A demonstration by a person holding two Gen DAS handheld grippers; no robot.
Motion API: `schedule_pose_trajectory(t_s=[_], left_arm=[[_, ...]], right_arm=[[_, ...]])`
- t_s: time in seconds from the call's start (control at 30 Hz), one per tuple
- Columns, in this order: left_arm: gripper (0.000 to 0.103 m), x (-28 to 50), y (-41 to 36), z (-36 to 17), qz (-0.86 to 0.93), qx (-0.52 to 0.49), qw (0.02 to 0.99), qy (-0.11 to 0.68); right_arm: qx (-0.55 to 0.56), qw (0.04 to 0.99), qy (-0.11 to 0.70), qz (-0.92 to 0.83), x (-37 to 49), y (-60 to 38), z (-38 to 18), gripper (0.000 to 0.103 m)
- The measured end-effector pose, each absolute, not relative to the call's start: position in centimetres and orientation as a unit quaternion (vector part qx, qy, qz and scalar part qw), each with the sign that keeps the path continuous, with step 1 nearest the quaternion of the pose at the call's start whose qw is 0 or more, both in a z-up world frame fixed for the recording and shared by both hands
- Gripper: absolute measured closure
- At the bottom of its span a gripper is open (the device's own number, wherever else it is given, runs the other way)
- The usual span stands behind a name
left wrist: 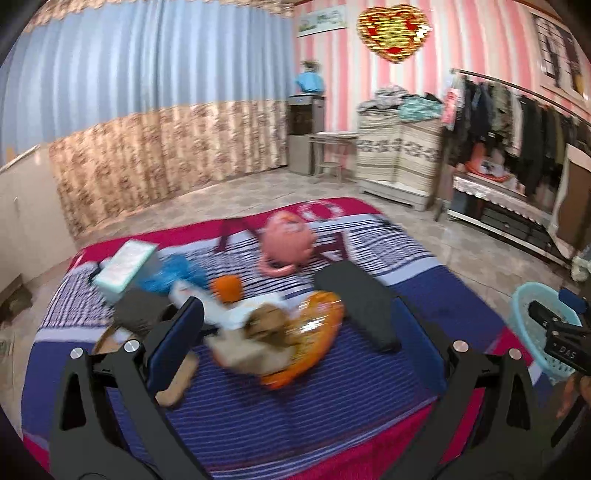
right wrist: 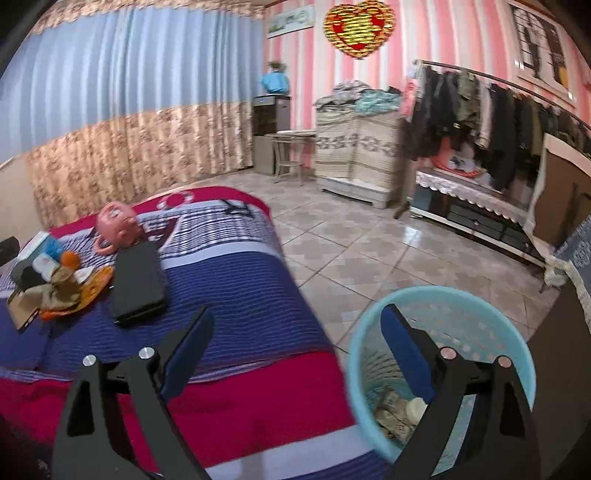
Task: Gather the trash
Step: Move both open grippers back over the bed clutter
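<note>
Lighting: indoor, even, moderately bright; source not visible. Glare: pale sheen on the floor tiles [right wrist: 373,254]. Shadows: soft, short, beside items on the bed [left wrist: 332,384]. Blur: strong smearing over the trash pile [left wrist: 273,325] in the left wrist view; the heart ornament [right wrist: 357,28] showed streaked banding. Distortion: heavy fisheye bowing of the curtains [left wrist: 147,92]; corners were black vignette.

basket [right wrist: 476,306] lt blue | blanket [right wrist: 236,280] blue/red striped | wrapper [left wrist: 317,325] orange
</note>
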State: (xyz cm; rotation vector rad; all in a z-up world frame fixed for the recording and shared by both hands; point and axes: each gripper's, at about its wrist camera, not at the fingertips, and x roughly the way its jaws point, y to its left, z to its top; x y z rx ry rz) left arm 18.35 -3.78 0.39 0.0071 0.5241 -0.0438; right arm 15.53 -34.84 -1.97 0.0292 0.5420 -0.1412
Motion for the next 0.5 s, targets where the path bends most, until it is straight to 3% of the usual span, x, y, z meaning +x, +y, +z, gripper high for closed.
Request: schedule_pose_trajectory(t_s=[0.5], left_arm=[[0.006,18.3,6.2,-5.4,0.057,-0.013,0.946,0.320]], right_arm=[[-0.018,0.952,0.306,0.018,17.6,-27.1,-3.7,0.013]])
